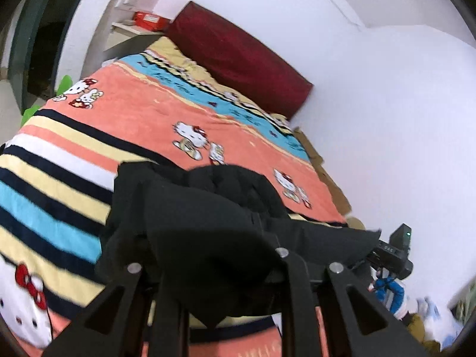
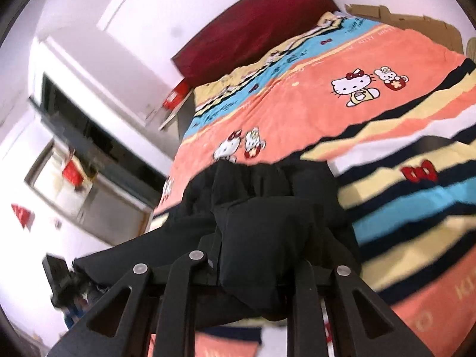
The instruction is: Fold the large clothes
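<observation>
A large black garment [image 1: 196,217] lies bunched on the striped cartoon-cat bedspread [image 1: 142,119] and hangs over the bed's near edge. My left gripper [image 1: 229,270] is shut on a fold of the black garment, which drapes over the fingers. My right gripper [image 2: 253,273] is shut on another fold of the same garment [image 2: 267,214]. The cloth stretches taut between the two grippers. The right gripper's body shows at the right of the left wrist view [image 1: 392,253]; the left one shows at the lower left of the right wrist view [image 2: 59,279]. The fingertips are hidden by cloth.
A dark red headboard cushion [image 1: 241,56] stands against the white wall. A bedside shelf holds a red box [image 1: 148,19]. Cardboard [image 1: 327,175] lies along the bed's far side. A dark doorway [image 2: 98,139] is at the left. Colourful items [image 1: 395,294] lie on the floor.
</observation>
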Available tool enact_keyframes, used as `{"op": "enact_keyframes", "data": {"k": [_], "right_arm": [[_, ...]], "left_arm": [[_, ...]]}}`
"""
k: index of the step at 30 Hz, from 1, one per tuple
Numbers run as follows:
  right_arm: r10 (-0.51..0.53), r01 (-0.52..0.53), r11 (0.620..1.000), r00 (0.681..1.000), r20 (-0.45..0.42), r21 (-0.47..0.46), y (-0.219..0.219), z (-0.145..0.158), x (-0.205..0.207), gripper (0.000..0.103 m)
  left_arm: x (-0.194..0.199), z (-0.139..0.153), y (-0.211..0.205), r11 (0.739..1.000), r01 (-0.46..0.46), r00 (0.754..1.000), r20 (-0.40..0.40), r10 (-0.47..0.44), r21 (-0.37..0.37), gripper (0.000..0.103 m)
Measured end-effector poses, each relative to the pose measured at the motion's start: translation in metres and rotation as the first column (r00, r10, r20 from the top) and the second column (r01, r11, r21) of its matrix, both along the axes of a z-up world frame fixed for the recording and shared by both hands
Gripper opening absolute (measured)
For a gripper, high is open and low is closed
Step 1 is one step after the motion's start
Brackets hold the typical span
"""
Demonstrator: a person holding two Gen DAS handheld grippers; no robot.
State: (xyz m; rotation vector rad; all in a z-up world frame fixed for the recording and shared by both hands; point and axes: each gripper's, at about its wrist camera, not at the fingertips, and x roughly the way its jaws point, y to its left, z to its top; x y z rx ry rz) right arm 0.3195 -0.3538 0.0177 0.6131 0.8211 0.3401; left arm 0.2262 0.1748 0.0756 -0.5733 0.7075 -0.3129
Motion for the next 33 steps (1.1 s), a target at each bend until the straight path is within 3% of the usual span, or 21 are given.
{"op": "enact_keyframes", "data": {"k": [6,10,14,18,20,21,22,23,24,25,26,29,33], "right_arm": [[-0.045,0.045,0.999,0.995,-0.094,-0.002,0.015,-0.023,0.095,0.02],[-0.072,0.072,0.997,0.982,-0.176,-0.005,0.019,-0.062,0.145,0.021],[-0.075,0.079,0.997,0.968,-0.239,0.009,0.022,-0.1,0.169,0.022],[-0.062,0.071,0.997,0.968,-0.242,0.028,0.023,-0.113,0.173,0.027],[-0.06,0.075,0.995,0.972,-0.229,0.058,0.018,-0.11,0.17,0.035],[-0.059,0.078,0.994,0.974,-0.219,0.082,0.015,-0.107,0.167,0.041],[-0.053,0.079,0.989,0.978,-0.2,0.123,0.01,-0.103,0.163,0.056],[-0.058,0.086,0.985,0.981,-0.183,0.147,0.006,-0.098,0.161,0.066],[-0.072,0.099,0.981,0.985,-0.159,0.165,0.002,-0.092,0.158,0.068],[-0.083,0.106,0.98,0.987,-0.137,0.17,-0.003,-0.084,0.154,0.07],[-0.095,0.112,0.982,0.989,-0.112,0.152,-0.007,-0.075,0.149,0.07],[-0.099,0.101,0.994,0.995,-0.031,0.049,-0.006,-0.042,0.133,0.07],[-0.015,0.017,0.998,0.999,0.036,-0.068,0.022,-0.016,0.114,0.07]], "left_arm": [[0.092,-0.034,0.009,0.998,-0.069,0.992,-0.105,0.068,-0.006,0.02],[0.143,-0.073,0.014,0.997,-0.069,0.981,-0.183,0.063,-0.025,0.024],[0.173,-0.11,0.015,0.997,-0.042,0.973,-0.229,0.027,-0.06,0.027],[0.175,-0.125,0.019,0.991,-0.03,0.973,-0.231,-0.002,-0.133,0.029],[0.169,-0.123,0.029,0.971,-0.045,0.978,-0.208,-0.006,-0.236,0.037],[0.163,-0.121,0.04,0.939,-0.054,0.984,-0.178,-0.007,-0.339,0.039],[0.157,-0.118,0.051,0.905,-0.061,0.989,-0.147,-0.002,-0.421,0.046],[0.15,-0.112,0.063,0.869,-0.077,0.993,-0.116,0.022,-0.489,0.049],[0.143,-0.105,0.073,0.85,-0.092,0.994,-0.096,0.049,-0.519,0.05],[0.138,-0.098,0.078,0.85,-0.106,0.994,-0.083,0.073,-0.516,0.05],[0.131,-0.086,0.083,0.867,-0.127,0.992,-0.069,0.107,-0.481,0.051],[0.119,-0.055,0.082,0.932,-0.157,0.988,-0.048,0.149,-0.326,0.051],[0.118,-0.034,0.048,0.986,-0.123,0.991,-0.062,0.116,-0.112,0.051]]}}
